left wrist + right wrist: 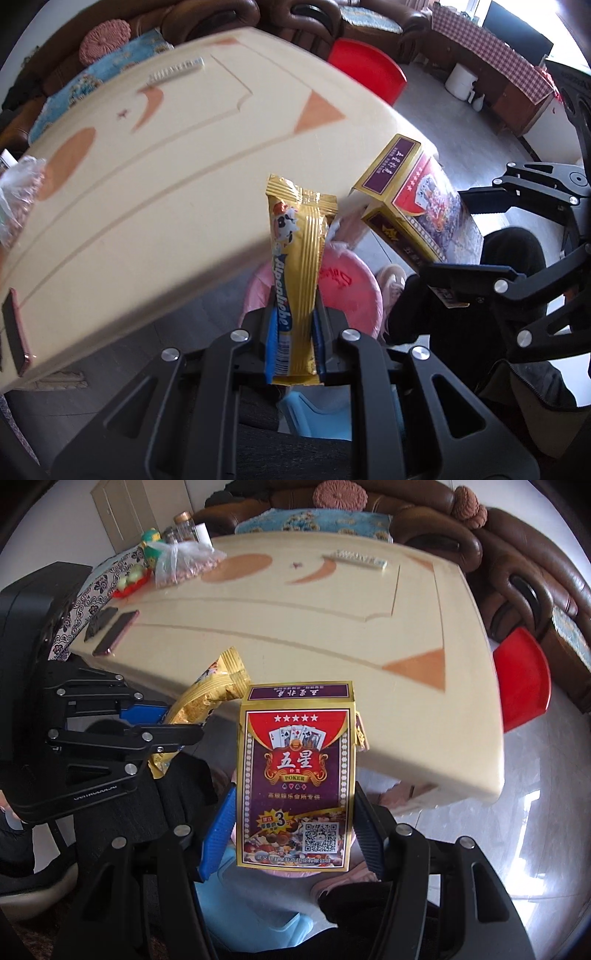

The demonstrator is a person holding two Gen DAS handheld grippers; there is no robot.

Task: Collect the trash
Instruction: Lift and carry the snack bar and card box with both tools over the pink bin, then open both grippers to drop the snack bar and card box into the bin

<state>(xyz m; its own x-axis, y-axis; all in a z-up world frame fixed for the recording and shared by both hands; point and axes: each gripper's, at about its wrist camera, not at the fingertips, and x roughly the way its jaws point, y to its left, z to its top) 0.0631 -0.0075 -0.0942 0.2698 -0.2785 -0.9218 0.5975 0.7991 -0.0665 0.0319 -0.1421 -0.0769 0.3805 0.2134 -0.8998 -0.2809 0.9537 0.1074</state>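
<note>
Left wrist view: left tool [294,334] clenched on a gold foil candy wrapper with a cartoon cow [295,266], blue pads pinching its lower end, wrapper standing upright past the near edge of the cream plastic surface with orange shapes [155,177], over a pink round bin [351,291] on the floor. Right tool [448,286] beside it grips a purple-and-red cardboard playing-card box [413,199]. Right wrist view: right tool [293,834] clamped on the card box [295,775], face toward camera, held off the surface's [295,620] near edge. Left tool [170,720] at left with the wrapper [214,686]. Pink-edged phone [116,631] lies near the surface's left edge.
</note>
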